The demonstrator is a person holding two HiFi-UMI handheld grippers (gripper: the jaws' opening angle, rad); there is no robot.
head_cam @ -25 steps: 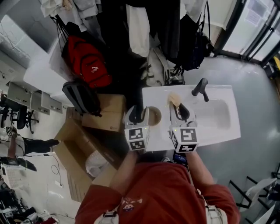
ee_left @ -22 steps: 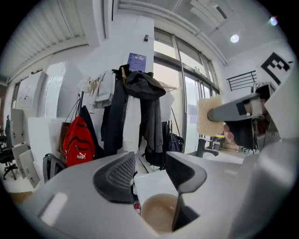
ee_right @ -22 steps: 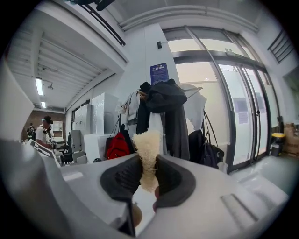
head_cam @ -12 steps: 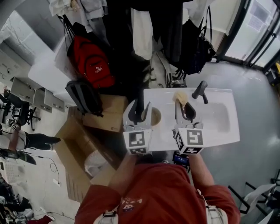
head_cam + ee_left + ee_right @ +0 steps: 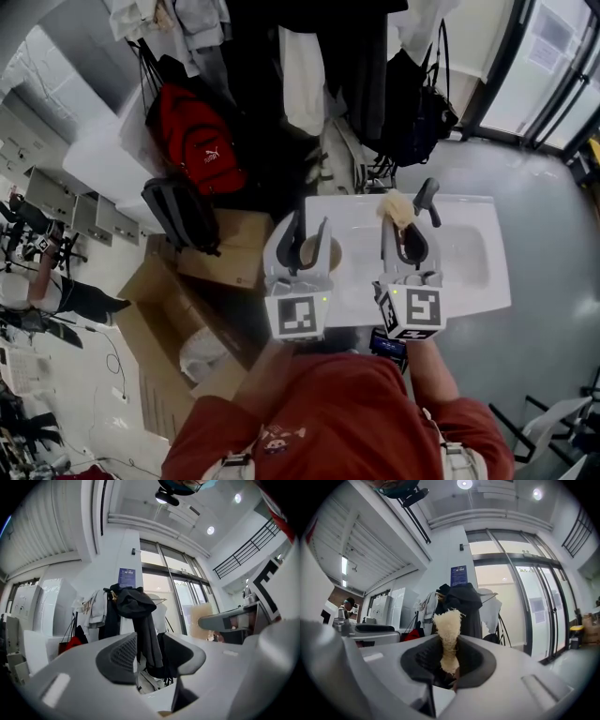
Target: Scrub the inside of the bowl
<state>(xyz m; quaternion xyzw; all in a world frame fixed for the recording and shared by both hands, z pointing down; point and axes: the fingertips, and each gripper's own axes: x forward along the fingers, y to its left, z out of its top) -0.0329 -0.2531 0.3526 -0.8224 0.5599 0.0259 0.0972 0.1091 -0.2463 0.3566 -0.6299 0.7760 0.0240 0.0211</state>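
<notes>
Bowl [image 5: 318, 251]: one; scrub pad [image 5: 448, 634]: one, gripped.

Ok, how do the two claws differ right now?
The left claw is open and empty, its jaws having just closed a little; the right claw is shut on a tan scrubber. From the head view the left claw lines up with the bowl, the right claw with the tap. Both point away from the person.
</notes>
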